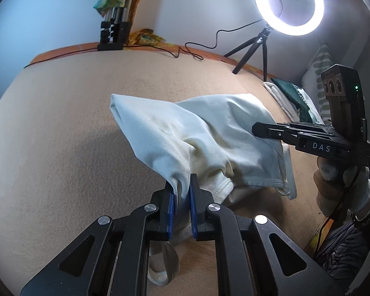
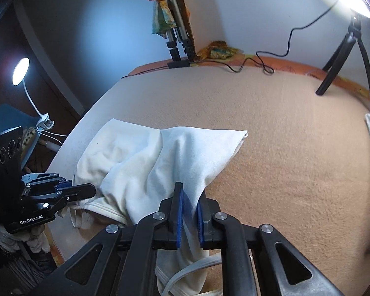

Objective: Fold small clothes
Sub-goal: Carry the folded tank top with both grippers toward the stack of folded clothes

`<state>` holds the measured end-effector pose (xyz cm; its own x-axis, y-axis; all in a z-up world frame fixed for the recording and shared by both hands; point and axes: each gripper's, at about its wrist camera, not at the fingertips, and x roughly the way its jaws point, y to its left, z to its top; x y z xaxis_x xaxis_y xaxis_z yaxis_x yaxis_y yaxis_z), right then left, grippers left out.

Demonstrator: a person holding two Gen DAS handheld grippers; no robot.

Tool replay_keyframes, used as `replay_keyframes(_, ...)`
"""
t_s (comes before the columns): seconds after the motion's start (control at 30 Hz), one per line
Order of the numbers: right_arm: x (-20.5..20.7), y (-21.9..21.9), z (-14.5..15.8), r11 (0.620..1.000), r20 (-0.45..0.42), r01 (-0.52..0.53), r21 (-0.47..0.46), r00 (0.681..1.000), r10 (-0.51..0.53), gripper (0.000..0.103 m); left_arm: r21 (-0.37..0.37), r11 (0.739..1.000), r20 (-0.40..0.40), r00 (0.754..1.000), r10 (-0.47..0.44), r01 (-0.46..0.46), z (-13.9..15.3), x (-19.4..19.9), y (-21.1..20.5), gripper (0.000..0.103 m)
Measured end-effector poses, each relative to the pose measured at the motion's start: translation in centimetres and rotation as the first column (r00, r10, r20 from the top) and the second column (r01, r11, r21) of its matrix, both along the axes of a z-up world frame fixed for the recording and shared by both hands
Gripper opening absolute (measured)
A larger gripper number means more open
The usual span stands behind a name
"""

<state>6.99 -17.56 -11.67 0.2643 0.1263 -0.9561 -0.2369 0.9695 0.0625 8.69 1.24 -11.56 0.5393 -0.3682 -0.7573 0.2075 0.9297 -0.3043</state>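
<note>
A small white garment (image 1: 199, 133) lies bunched on the tan blanket (image 1: 61, 123); it also shows in the right wrist view (image 2: 160, 162). My left gripper (image 1: 182, 187) is shut on a fold of it near its hem, with a strap loop hanging below. My right gripper (image 2: 191, 197) is shut on another fold of the garment. In the left wrist view the right gripper (image 1: 256, 128) reaches in from the right, its tip at the cloth. In the right wrist view the left gripper (image 2: 91, 188) comes in from the left at the garment's edge.
A ring light on a tripod (image 1: 288, 5) stands at the back right with a cable (image 1: 199, 46) across the blanket edge. Folded tripod legs (image 1: 113, 34) lean at the wall. Folded clothes (image 1: 291, 98) lie at the right. A clip lamp (image 2: 21, 71) shines at the left.
</note>
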Motion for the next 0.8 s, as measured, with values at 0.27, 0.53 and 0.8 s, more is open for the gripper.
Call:
replay_keyframes(0.27, -0.3, 0.3, 1.2, 1.0, 0.035, -0.006, -0.02, 0.999, 0.007, 0.007, -0.01, 0.999, 0.021, 0.999, -0.042, 0.042, 0.5, 0.0, -0.5, 0.009)
replay_keyframes(0.53, -1.6, -0.8, 4.0, 0.999, 0.099, 0.006, -0.036, 0.995, -0.003, 0.007, -0.021, 0.995, 0.056, 0.994, -0.095, 0.097, 1.7, -0.2, -3.1, 0.008)
replay_keyframes(0.8, -3.0, -3.2, 7.3, 0.997, 0.159, 0.028, -0.07, 0.987, -0.016, 0.007, -0.03, 0.985, 0.11, 0.98, -0.167, 0.171, 3.7, 0.4, -6.8, 0.008)
